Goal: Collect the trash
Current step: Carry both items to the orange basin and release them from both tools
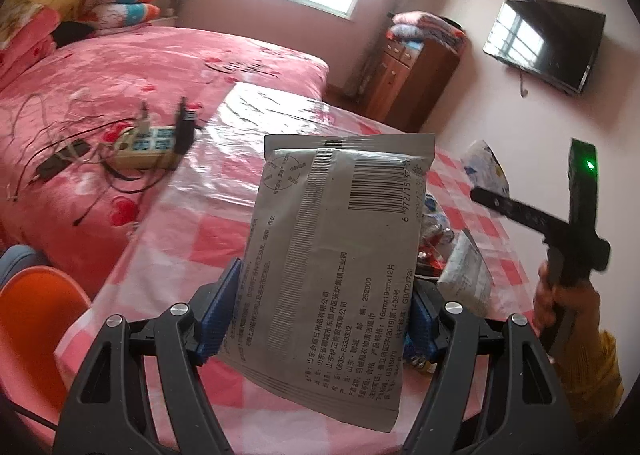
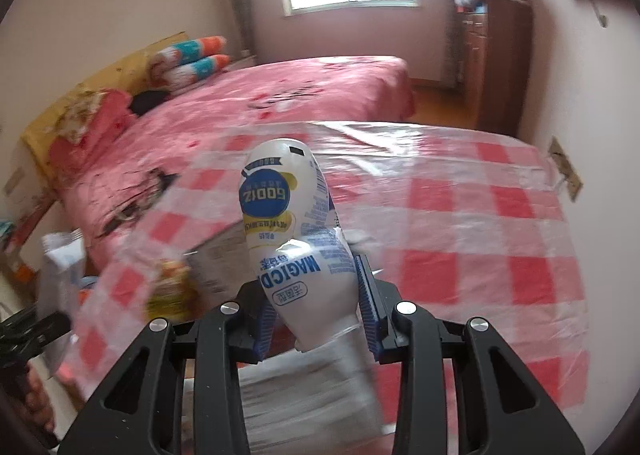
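The left gripper (image 1: 316, 319) is clamped on a flat grey packet (image 1: 340, 267), its blue pads (image 1: 218, 319) pressing the packet's two long edges, so the jaws stand fairly wide. The packet is lifted clear above the checked table (image 1: 188, 239), printed back and barcode facing the camera. It hides most of the litter behind it: only scraps of crumpled wrappers (image 1: 434, 239) and a pale printed sachet (image 1: 466, 275) lying on the cloth show past its right edge.

The right gripper (image 2: 318, 319) is closed tight on a white squeezed bottle (image 2: 292, 223) with a blue and yellow label, held above the red-and-white cloth (image 2: 460, 223) and tilted away from the camera. The bottle's lower end is out of sight between the pads. At the left of the right wrist view everything smears: a yellowish packet (image 2: 170, 287) and a pale bag (image 2: 64, 267) are too blurred to name
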Motion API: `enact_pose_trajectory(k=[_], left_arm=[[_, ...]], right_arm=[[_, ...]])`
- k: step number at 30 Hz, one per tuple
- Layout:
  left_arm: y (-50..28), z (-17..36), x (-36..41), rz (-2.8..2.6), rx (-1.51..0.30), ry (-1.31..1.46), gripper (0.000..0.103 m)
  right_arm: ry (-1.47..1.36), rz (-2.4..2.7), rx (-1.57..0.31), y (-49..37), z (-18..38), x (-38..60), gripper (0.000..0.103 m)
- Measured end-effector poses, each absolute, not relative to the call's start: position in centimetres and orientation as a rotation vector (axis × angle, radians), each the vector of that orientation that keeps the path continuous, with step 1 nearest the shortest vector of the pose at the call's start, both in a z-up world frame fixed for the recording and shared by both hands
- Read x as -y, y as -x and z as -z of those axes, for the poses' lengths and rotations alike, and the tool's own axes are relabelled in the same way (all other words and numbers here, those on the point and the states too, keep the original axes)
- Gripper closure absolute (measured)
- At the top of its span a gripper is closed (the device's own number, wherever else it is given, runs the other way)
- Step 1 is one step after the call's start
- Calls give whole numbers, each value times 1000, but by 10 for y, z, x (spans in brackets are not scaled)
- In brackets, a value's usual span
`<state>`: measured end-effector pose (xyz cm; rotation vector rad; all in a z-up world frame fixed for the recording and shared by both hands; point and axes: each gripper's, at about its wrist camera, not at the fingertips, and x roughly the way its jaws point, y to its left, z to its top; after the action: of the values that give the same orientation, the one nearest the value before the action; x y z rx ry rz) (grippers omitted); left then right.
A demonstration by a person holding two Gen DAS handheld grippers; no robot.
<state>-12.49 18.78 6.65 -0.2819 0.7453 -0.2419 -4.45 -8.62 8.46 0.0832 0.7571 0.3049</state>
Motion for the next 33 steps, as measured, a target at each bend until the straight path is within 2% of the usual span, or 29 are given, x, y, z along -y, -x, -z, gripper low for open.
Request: enact_pose_trajectory(k=[14, 20, 29, 31, 32, 33], left_arm=[[184, -49, -311, -79, -701, 445, 30], [210, -18, -372, -253, -707, 559, 30], [224, 26, -420, -400, -744, 648, 29], [227, 34, -425, -449, -767, 634, 27], [228, 37, -427, -465, -770, 628, 26], [230, 39, -429, -473, -772, 621, 21]], right_arm=[[-16, -732, -855, 84, -76, -100, 66], [64, -858, -895, 96, -65, -175, 65], [194, -1005, -919, 119, -45, -276, 65], [211, -1032, -919, 121, -39, -295, 63], [211, -1041, -935, 120, -33, -302, 55], [203, -1037, -951, 119, -29, -303, 43]])
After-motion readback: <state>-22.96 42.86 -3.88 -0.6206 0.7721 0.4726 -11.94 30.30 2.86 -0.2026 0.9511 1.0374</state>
